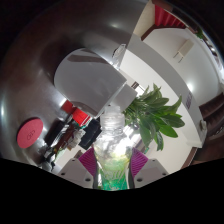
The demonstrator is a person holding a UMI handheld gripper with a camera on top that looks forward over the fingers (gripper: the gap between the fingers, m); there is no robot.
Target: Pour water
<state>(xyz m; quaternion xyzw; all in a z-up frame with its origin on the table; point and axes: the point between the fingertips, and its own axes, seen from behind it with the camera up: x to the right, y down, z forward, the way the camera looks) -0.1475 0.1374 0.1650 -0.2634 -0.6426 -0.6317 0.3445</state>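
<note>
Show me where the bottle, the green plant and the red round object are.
bottle (pixel 114 150): gripper view, its clear body, between the jaws.
green plant (pixel 155 112): gripper view, its leaves.
red round object (pixel 31 131): gripper view, its flat top.

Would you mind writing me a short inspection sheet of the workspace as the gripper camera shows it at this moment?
Surface: a pale table lies beyond the fingers; the view is tilted.
Job's things: a clear plastic bottle with a green lower part stands between the gripper's fingers; a receiving vessel cannot be made out.
Clutter: a green leafy plant just behind the bottle; a pink round object and a red item off to one side, too small to identify.
Grippers: the gripper shows its purple pads at either side of the bottle; whether both press on it cannot be judged.
Cables: nothing seen.
Surroundings: white furniture further back; the rest is dark.
</note>
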